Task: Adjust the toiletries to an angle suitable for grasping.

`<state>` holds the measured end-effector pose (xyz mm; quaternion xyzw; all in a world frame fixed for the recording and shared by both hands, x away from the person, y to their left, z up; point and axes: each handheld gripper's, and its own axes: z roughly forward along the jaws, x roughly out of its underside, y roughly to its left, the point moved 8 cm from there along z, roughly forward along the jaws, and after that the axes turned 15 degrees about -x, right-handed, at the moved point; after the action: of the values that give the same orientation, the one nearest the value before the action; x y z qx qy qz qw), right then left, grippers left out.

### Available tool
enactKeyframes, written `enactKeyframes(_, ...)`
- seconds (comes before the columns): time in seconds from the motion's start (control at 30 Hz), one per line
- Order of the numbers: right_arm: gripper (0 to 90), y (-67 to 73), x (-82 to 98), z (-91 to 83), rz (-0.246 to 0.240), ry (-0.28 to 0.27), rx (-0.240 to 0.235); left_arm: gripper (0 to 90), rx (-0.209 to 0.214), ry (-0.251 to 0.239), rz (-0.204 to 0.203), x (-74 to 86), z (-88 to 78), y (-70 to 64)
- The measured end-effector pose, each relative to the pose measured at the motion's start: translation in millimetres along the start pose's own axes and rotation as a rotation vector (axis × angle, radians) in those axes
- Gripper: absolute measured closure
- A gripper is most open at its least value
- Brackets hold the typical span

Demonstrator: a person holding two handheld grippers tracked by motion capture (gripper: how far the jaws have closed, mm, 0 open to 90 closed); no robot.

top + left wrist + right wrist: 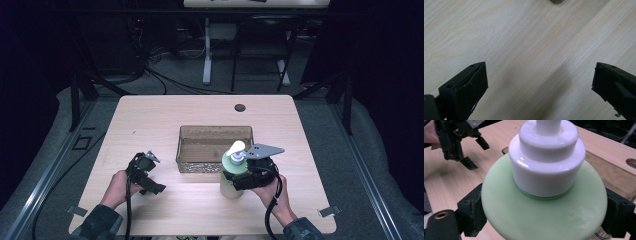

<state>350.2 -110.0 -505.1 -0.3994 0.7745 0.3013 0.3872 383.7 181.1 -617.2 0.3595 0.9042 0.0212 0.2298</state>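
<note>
green pump bottle [544, 205] clamped in right gripper [544, 220]; high view shows basket [190, 150]; left gripper [539, 82] gapes empty.

A pale wooden table [150, 120] is being lit from above at the frame's centre. Grey floor [260, 80] and dark cables [165, 75] are being shown across the upper frame, below a white desk frame [207, 55].

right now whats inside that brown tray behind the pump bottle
The brown tray looks empty: its floor shows bare in the high view. The pump bottle, clamped in the right gripper, covers the tray's near right corner, so that part cannot be checked.
</note>
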Motion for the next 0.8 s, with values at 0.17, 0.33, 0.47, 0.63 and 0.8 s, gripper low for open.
enactKeyframes(0.17, 11.6, -6.7, 2.7, -6.7, 0.028, -0.004, 0.045, 0.0, 0.0, 0.001, -0.003, -0.1, 0.5, 0.1)
enactKeyframes(0.33, 11.6, -13.2, 5.9, -14.2, 0.061, -0.009, 0.095, 0.0, 0.0, 0.002, -0.002, 0.2, 0.5, -0.3)
enactKeyframes(0.47, 11.6, -17.7, 8.3, -19.7, 0.08, -0.014, 0.132, 0.0, 0.0, 0.002, -0.002, 0.2, 0.6, 0.2)
enactKeyframes(0.63, 11.5, -22.0, 10.5, -24.7, 0.11, -0.02, 0.172, 0.0, 0.002, 0.003, -0.002, 0.2, 1.1, -0.5)
enactKeyframes(0.8, 11.5, -26.2, 13.1, -31.0, 0.157, -0.022, 0.235, 0.0, 0.001, 0.006, 0.0, 0.6, 0.7, -0.3)
